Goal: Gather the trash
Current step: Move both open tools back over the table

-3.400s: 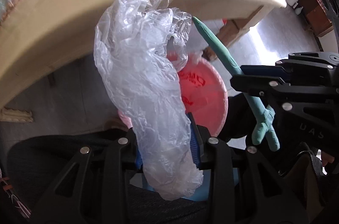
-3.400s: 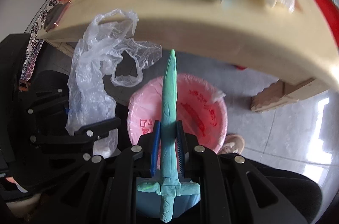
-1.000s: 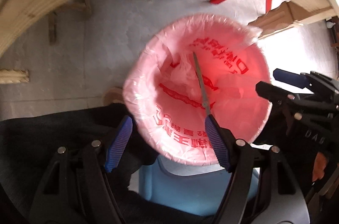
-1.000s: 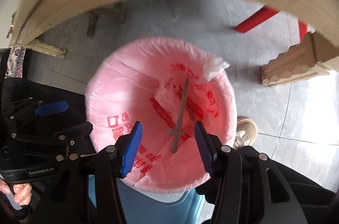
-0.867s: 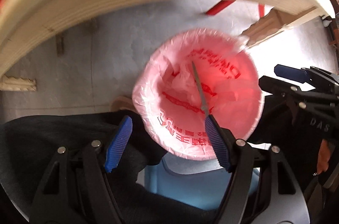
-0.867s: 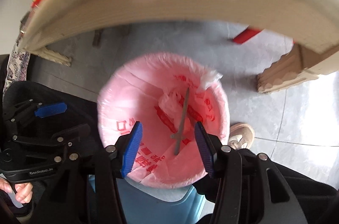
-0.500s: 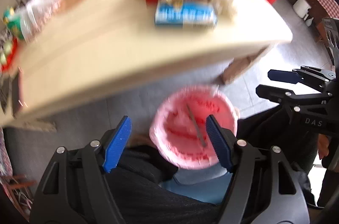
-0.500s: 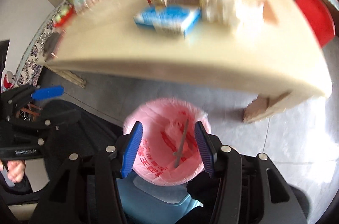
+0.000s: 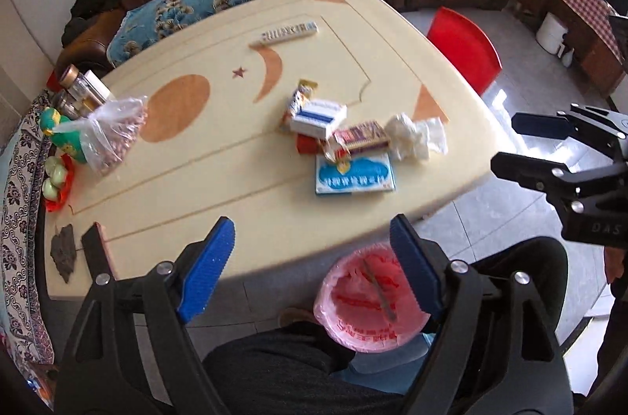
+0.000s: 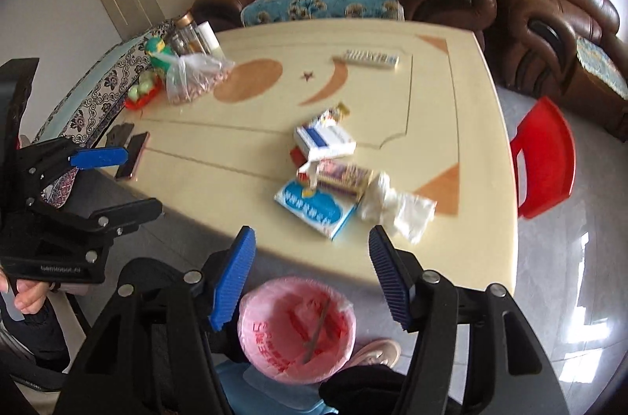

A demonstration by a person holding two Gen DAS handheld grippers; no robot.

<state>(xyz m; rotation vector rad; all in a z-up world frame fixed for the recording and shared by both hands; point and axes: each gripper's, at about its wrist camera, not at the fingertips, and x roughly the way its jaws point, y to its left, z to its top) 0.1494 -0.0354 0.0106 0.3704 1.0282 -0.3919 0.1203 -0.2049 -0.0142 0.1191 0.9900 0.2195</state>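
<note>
L to R on the table (image 9: 219,187): bag of reddish bits (image 9: 114,136) at the far L edge by some jars, a phone (image 10: 132,156) near the front L corner. Mid-table sits the trash pile: white-and-blue box (image 9: 318,118), red-patterned packet (image 9: 361,136) just R of it, flat blue pack (image 9: 355,175) nearest the front edge, crumpled white tissue (image 9: 416,136) touching the pile's R side. Red chair (image 9: 465,50) beyond the table's R end.

Left tool (image 9: 318,269): jaws spreading, nothing btwn them, held above the front edge; the pile lies ahead of it, slightly R, well apart. Right tool (image 10: 312,275): jaws also spreading, empty; blue pack and tissue lie just ahead of its tips, no contact.

Below both, on the floor under the table edge, the pink-lined bin (image 10: 296,330) holds a thin sword-shaped stick (image 10: 316,330) and a clear bag.
</note>
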